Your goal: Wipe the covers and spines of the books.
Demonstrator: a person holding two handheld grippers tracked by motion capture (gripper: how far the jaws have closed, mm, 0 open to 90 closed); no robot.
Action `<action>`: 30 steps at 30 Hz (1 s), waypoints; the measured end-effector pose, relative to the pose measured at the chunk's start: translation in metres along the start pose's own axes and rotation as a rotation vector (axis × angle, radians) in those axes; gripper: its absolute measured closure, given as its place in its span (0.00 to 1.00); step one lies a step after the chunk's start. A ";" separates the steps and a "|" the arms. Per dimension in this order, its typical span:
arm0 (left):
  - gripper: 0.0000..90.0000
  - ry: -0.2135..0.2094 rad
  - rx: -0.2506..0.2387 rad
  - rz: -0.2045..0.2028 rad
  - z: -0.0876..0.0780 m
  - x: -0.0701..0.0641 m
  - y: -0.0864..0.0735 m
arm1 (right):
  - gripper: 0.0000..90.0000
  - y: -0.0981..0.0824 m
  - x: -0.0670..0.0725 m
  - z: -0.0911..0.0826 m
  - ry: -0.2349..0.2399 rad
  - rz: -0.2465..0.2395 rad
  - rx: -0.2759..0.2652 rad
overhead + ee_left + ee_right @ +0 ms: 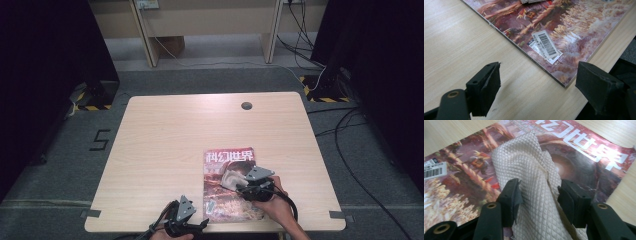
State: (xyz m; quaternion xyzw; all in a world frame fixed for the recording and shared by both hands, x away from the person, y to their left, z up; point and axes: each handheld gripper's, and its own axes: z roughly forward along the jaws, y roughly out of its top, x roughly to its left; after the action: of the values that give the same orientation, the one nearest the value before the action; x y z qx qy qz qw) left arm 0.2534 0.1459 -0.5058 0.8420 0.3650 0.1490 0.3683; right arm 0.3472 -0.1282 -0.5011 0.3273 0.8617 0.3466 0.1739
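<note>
Nearest the camera in the high view, the left hand-held gripper (200, 224) rested at the worktop's (165, 140) near edge, just left of the magazine (220, 200). Its jaws stood wide apart with nothing between them, over bare wood beside the magazine's near left corner (564, 83).

Further right, the right hand-held gripper (240, 184) sat over the middle of the magazine. A cloth (534, 182) lay between its jaws, bunched into a soft ridge; the left pad touched the fabric, while the right pad seemed to sit just at its edge, so a firm clench could not be told. No earlier view was there to compare.

That cloth was cream-white, quilted in a fine diamond weave, folded and limp, and it rested on the cover. Flat and glossy, the magazine showed reddish-brown artwork, large white characters across its far end, and a white barcode label (546, 45) near its near left corner. Pale wood grain ran across the rectangular worktop, which had rounded corners and a small round grommet (246, 105) near its far edge.
</note>
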 end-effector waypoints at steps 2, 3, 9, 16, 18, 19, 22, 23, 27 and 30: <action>0.21 0.002 0.004 0.003 0.001 0.000 -0.001 | 0.56 0.000 0.000 0.000 -0.005 0.001 -0.001; 0.21 0.001 0.005 0.003 0.000 0.000 -0.001 | 0.56 0.000 0.001 0.000 -0.006 0.003 0.002; 0.21 0.002 0.010 0.003 0.001 0.000 -0.001 | 0.57 0.001 0.011 -0.001 0.009 -0.015 0.009; 0.21 0.001 0.011 0.006 0.002 -0.001 -0.001 | 0.56 0.005 0.023 0.001 0.009 -0.057 0.007; 0.21 0.000 0.005 0.005 0.002 0.000 0.000 | 0.56 0.006 0.025 0.002 0.010 -0.054 0.004; 0.21 -0.001 0.003 0.002 0.002 0.000 0.000 | 0.56 0.006 0.026 0.003 0.011 -0.052 0.005; 0.21 0.002 0.011 0.003 0.002 0.000 -0.001 | 0.56 0.009 0.032 0.005 0.022 -0.062 0.003; 0.21 0.002 0.006 0.001 0.002 0.000 0.000 | 0.56 0.009 0.034 0.006 0.033 -0.059 0.003; 0.20 0.003 0.008 -0.003 0.002 0.001 0.000 | 0.56 0.012 0.047 0.008 0.061 -0.075 0.000; 0.20 0.006 0.006 -0.005 0.001 0.001 0.000 | 0.56 0.013 0.057 0.008 0.085 -0.097 -0.005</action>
State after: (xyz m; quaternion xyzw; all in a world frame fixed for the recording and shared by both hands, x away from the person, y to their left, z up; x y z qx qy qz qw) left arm 0.2545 0.1461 -0.5069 0.8418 0.3687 0.1492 0.3650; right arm 0.3161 -0.0782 -0.5018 0.2700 0.8823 0.3533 0.1546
